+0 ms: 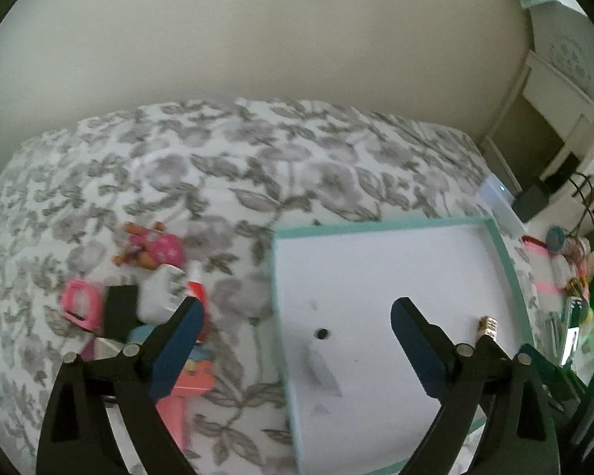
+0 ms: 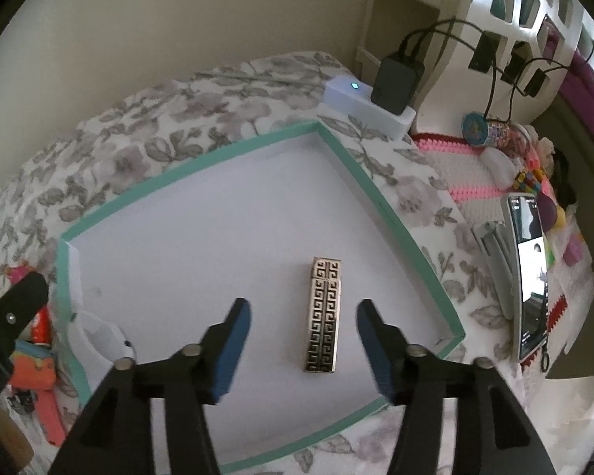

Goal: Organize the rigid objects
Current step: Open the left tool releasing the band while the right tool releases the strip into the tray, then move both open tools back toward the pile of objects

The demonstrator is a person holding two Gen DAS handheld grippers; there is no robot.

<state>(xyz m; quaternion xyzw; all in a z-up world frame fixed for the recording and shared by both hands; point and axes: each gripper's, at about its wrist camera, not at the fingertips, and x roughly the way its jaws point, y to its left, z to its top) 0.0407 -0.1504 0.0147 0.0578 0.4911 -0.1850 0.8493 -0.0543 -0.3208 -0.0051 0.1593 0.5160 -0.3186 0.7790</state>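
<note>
my right gripper (image 2: 303,330) is hanging over the tray with its blue pads apart, and the patterned gold case (image 2: 324,316) is lying flat on the tray floor between them, touching neither pad. my left gripper (image 1: 297,322) is standing wide apart too, nothing between its pads; its left finger is hovering over the bedspread beside the toys, its right finger over the tray floor.

the teal-rimmed tray (image 2: 111,206) is sitting on the floral bedspread (image 1: 217,166), its white floor mostly bare. a small dark round thing (image 1: 321,333) is lying on that floor in the left wrist view, too blurred to name. a white curved thing (image 2: 103,336) is sitting in the tray's near left corner.

left of the tray a heap of toys is crowding the bedspread: a pink doll (image 1: 154,251), a pink frame (image 1: 79,304), a black block (image 1: 118,308) and a white box (image 1: 160,293) touching one another, blurred.

right of the tray a phone (image 2: 528,277) is leaning with its screen lit; its text is too small for me to read. past the far corner a white box with a lit dot (image 2: 360,109) is carrying a black adapter (image 2: 394,83) with cables.
</note>
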